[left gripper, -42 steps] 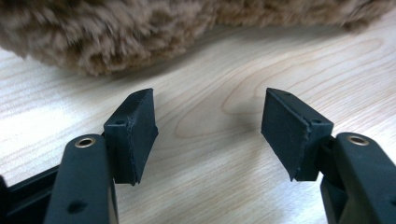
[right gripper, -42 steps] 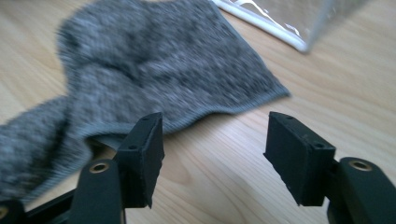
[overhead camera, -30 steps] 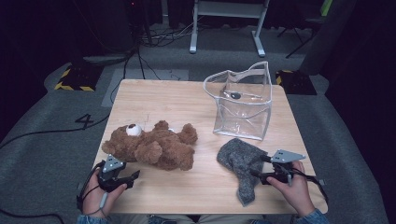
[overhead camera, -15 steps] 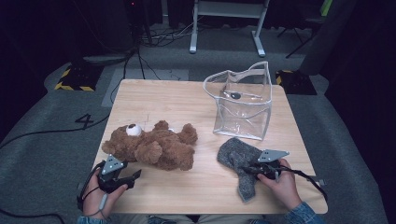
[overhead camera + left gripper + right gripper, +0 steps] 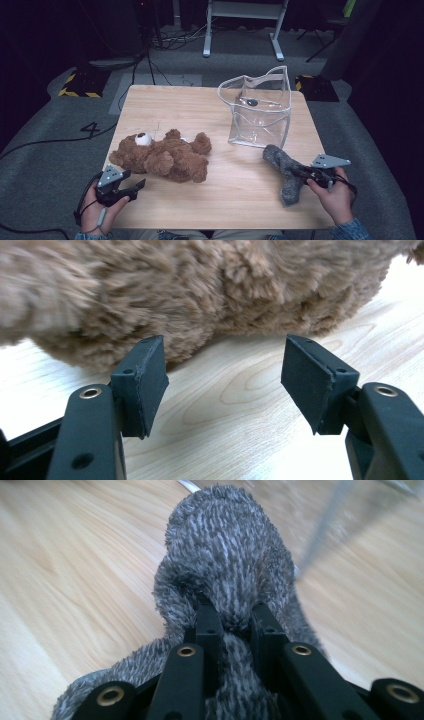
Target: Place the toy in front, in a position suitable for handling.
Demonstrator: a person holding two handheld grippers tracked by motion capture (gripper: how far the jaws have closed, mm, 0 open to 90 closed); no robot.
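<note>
The grey knitted sock (image 5: 285,167) is pinched at its middle by the right gripper (image 5: 306,173), whose jaws have just been closing and are now clamped on a fold of the fabric, as is seen close up in the right gripper view (image 5: 227,585). The sock lies on the wooden table (image 5: 240,200) near its right edge, towards the near right corner, just in front of the clear plastic bag (image 5: 260,112). The left gripper (image 5: 134,186) is held near the near left corner, its jaws spread apart with nothing between them, just short of the brown teddy bear (image 5: 162,157), which lies on its side.
</note>
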